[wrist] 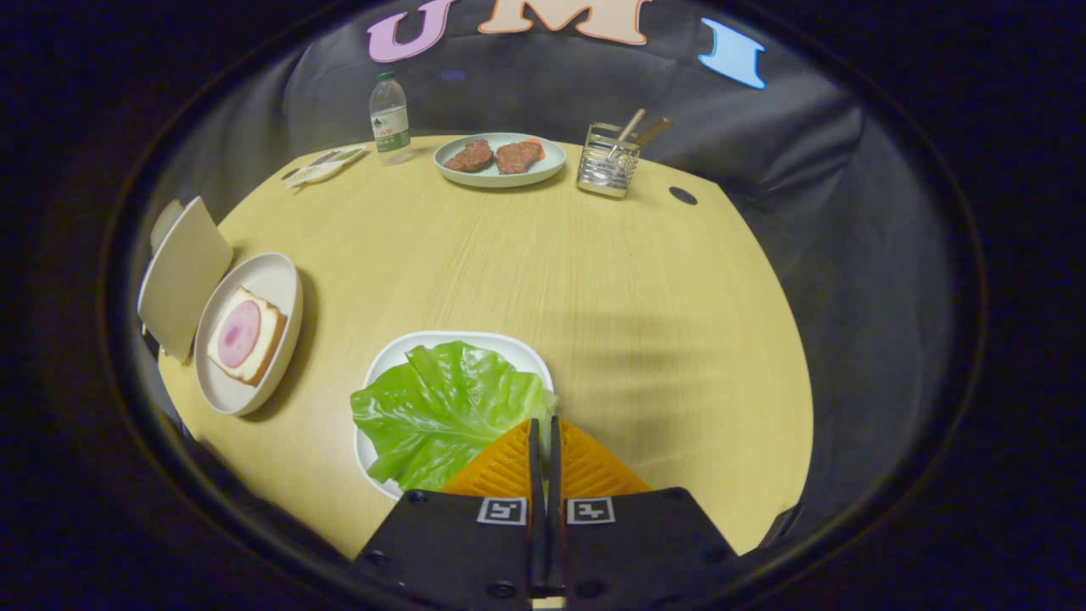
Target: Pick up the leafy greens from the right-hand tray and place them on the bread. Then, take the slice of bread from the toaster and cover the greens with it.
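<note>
Far across the counter (526, 280): water bottle (389, 117), plate with two meat patties (499, 159), wire holder with wooden utensils (607, 159), small white dish (324, 166).

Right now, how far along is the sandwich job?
Nothing placed yet. The gripper looks pinched on the edge of the lettuce leaf, which lies on its white tray. Left: lettuce onto the ham-topped bread, then the toaster slice on top.
</note>
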A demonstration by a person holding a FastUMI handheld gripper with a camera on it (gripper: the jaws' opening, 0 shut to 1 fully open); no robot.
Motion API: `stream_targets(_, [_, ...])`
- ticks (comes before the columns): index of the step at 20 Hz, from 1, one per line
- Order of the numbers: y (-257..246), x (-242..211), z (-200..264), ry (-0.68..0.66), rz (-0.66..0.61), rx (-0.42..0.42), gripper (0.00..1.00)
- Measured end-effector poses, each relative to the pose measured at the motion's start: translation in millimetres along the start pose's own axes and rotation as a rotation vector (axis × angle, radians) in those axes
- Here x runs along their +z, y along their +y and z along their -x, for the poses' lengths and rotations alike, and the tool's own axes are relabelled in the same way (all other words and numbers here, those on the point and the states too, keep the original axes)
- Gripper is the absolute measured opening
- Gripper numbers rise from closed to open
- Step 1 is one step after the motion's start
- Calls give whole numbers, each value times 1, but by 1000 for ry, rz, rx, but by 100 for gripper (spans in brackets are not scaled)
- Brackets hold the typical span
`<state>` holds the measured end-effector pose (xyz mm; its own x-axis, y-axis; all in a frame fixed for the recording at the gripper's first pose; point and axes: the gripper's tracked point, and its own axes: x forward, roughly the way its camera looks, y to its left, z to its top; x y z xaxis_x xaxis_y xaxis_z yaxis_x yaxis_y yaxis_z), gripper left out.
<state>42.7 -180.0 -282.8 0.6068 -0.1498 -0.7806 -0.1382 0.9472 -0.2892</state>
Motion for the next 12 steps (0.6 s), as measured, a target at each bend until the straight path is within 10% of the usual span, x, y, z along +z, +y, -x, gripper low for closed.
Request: stream_targets(12, [1,7,8,-5,206,-96,4])
